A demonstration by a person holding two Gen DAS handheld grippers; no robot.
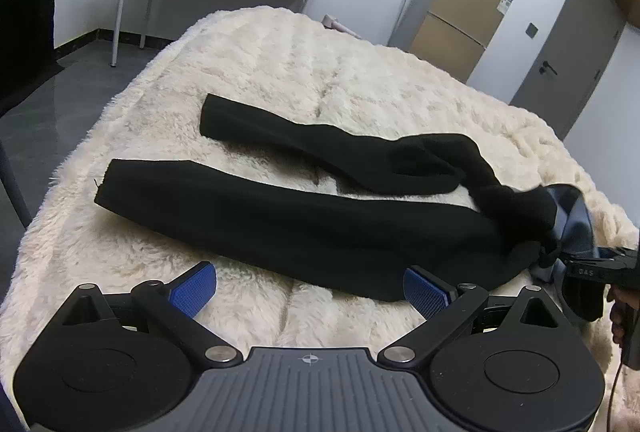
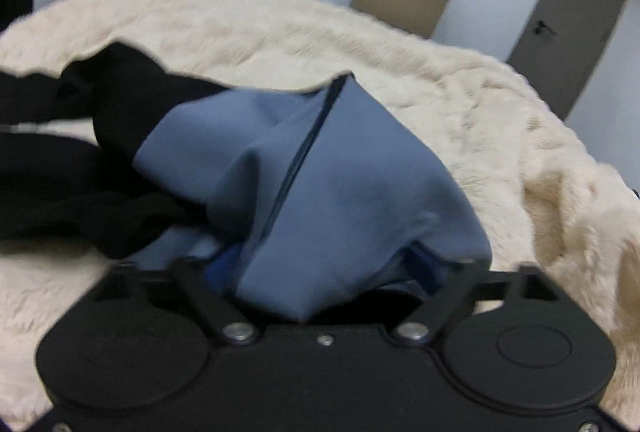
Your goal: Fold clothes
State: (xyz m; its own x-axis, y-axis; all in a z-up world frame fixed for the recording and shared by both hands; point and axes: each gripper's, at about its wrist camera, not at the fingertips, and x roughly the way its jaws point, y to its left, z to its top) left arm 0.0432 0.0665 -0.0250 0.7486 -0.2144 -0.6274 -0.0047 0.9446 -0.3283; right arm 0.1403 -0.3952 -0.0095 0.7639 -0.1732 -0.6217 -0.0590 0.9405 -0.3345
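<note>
Plainly the largest thing here is the cream shaggy fleece blanket [image 1: 280,72] over the bed, deep-piled and quilted into soft ridges; everything else is placed against it.

Across the blanket's near half lies the black knit garment with a blue-grey lining [image 1: 280,216], limp and matte. Two long tube-shaped legs or sleeves run out toward the blanket's left edge, the nearer one flat, the farther one creased. At the blanket's right side they bunch into a twisted knot where smooth blue-grey fabric [image 2: 320,168] with a dark seam shows.

Right gripper [image 2: 320,272]: bundle of blue-grey fabric heaped between its fingers. It looks clamped on that cloth, though the pads are buried and the view is blurred.

Left gripper [image 1: 310,290]: low over the blanket's near edge, blue ribbed pads [image 1: 192,292] spread wide, holding nothing, just short of the nearer tube.

Risks, as I judge them:
- Twisted bunch at the right grip likely carries a twist into any fold.
- Slippery lining may slide out of the clamp under tension.
- Shaggy pile could drag the knit and rumple it.
- Left pads might pinch blanket fibres along with the hem.
</note>
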